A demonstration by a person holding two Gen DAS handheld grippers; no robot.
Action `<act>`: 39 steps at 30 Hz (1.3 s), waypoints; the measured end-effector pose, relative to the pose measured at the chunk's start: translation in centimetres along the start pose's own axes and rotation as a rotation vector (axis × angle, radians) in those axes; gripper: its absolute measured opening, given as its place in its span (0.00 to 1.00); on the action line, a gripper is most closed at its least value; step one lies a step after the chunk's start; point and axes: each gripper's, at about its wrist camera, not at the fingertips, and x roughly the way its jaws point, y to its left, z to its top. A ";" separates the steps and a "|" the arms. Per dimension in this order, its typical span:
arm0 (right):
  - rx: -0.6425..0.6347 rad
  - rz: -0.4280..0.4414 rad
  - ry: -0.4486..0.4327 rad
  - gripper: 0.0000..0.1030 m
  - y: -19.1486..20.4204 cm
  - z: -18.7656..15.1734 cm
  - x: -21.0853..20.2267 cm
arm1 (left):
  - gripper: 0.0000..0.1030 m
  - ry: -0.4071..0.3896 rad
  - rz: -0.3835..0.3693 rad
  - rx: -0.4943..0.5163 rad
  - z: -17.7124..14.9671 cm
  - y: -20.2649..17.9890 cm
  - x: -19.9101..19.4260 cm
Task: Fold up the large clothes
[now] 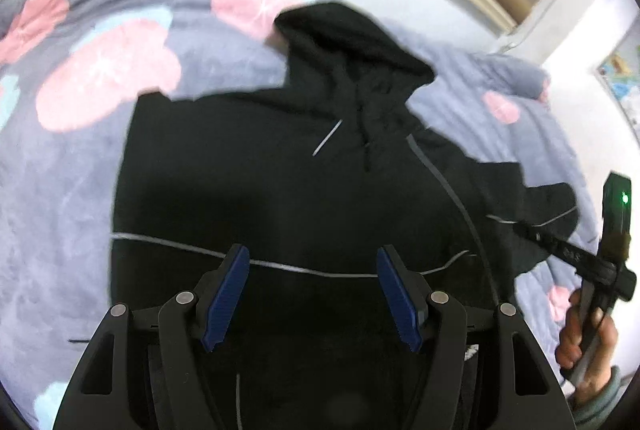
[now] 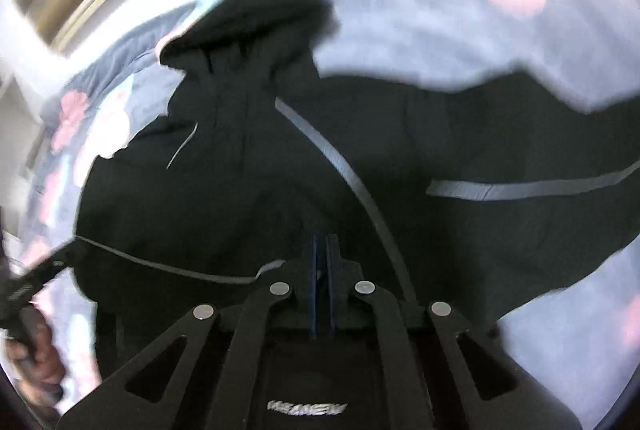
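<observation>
Grippers over a quilt (image 1: 80, 170): a black hoodie (image 1: 280, 190) lies flat, hood (image 1: 352, 42) pointing away, long axis running from the tools toward it. Left gripper (image 1: 312, 294) hangs open, empty, above the hem. Right gripper (image 2: 323, 282), nearer the sleeve (image 2: 520, 158), is pinched shut, seemingly on fabric. Both tilt steeply down.

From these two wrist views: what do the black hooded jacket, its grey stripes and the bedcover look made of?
Black hooded jacket: matte, soft woven or knit cloth, judging by the limp creases at the hood; exact fibre unclear. Grey stripes: flat tape with a slight sheen, possibly reflective trim. Bedcover: plush, fleece-like fabric, going by its mottled nap, printed with pink flowers. Motion blur limits certainty.
</observation>
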 end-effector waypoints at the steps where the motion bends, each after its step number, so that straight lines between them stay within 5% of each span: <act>1: 0.028 0.046 0.030 0.20 -0.4 -0.4 1.0 | 0.66 0.010 0.001 -0.011 -0.1 0.1 0.3; 4: 0.054 0.091 0.047 0.51 -0.1 -1.4 2.9 | 0.66 0.032 0.006 -0.024 -0.8 0.4 1.3; 10: 0.104 -0.003 0.094 0.60 0.1 -2.0 6.2 | 0.66 0.050 0.058 0.034 -1.6 0.1 1.3; 12: 0.140 0.041 0.135 0.64 -0.2 -2.5 7.4 | 0.66 0.050 0.061 0.031 -1.5 0.1 1.3; 13: 0.148 0.072 0.158 0.64 -0.2 -2.8 8.0 | 0.66 0.049 0.058 0.026 -1.5 0.2 1.3; 16: 0.098 0.080 0.139 0.41 0.7 -3.1 8.1 | 0.66 0.052 0.059 0.017 -1.5 0.4 1.5; 19: -0.012 0.043 0.030 0.35 2.5 -2.6 5.0 | 0.66 0.047 0.072 0.015 -1.2 0.6 1.8; 26: -0.072 -0.122 -0.121 0.35 0.8 -0.3 -0.3 | 0.66 0.000 0.074 -0.011 0.3 0.9 1.5; 33: 0.042 -0.251 -0.023 0.36 -4.9 -0.2 5.2 | 0.66 0.107 0.100 0.008 0.3 1.1 6.7; 39: 0.074 -0.243 -0.003 0.41 -5.8 -0.2 7.5 | 0.68 0.171 0.233 0.155 -0.8 -0.4 10.8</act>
